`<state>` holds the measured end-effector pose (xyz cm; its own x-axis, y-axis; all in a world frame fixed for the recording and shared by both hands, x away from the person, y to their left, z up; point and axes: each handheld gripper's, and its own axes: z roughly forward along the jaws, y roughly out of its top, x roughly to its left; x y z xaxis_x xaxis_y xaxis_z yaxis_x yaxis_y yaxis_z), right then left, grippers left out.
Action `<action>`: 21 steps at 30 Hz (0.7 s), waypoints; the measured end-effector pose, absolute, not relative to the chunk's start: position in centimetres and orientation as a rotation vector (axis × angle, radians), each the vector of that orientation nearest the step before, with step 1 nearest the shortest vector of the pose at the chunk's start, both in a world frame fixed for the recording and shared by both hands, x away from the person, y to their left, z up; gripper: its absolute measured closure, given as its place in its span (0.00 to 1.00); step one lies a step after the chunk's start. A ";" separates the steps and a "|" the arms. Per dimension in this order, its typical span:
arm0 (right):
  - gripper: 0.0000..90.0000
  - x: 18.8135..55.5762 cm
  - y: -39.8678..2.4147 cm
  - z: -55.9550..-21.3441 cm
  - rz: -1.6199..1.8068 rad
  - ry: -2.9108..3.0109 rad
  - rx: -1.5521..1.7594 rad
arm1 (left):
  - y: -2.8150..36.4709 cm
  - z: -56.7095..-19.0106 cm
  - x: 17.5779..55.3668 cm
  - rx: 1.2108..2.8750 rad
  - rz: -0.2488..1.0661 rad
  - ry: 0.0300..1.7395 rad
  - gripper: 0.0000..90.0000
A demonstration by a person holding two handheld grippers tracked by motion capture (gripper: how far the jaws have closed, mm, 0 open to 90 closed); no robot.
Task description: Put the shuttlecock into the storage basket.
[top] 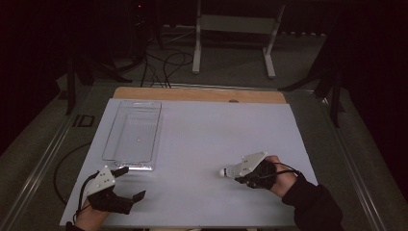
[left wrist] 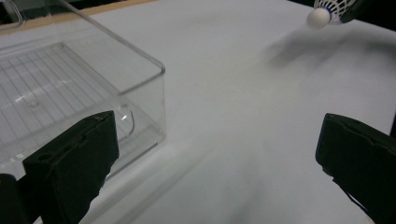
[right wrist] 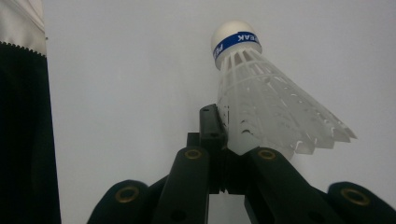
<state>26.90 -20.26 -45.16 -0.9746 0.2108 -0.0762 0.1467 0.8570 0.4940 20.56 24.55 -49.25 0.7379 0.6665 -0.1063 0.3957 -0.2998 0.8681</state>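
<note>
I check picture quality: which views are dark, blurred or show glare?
High view: dim, black surroundings, table lit. Left gripper view: soft blur near the shuttlecock, small glints on the clear tray. Right gripper view: shuttlecock sharp, evenly lit.

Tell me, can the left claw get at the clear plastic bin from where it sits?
Probably yes. The left claw stands open right beside the clear plastic bin, at its near end, with only bare white table between them.
</note>
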 end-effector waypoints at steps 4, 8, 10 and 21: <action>0.99 26.8 -20.2 -45.0 0.771 2.894 0.284 | 24.4 -47.8 20.7 1.966 0.345 0.775 0.00; 0.99 26.8 -20.1 -44.9 0.770 2.898 0.282 | 24.1 -46.3 20.9 1.992 0.348 0.739 0.00; 0.99 26.9 -20.0 -44.9 0.768 2.899 0.280 | 24.0 -45.6 21.1 1.998 0.347 0.735 0.00; 0.99 26.9 -20.1 -44.9 0.767 2.898 0.299 | 22.5 -42.1 22.4 2.065 0.328 0.673 0.00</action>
<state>26.86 -20.08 -44.87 -0.9722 0.2225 -0.0732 0.1573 0.8515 0.5003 22.44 22.48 -42.13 0.8156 0.5780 -0.0259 0.3359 -0.4365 0.8346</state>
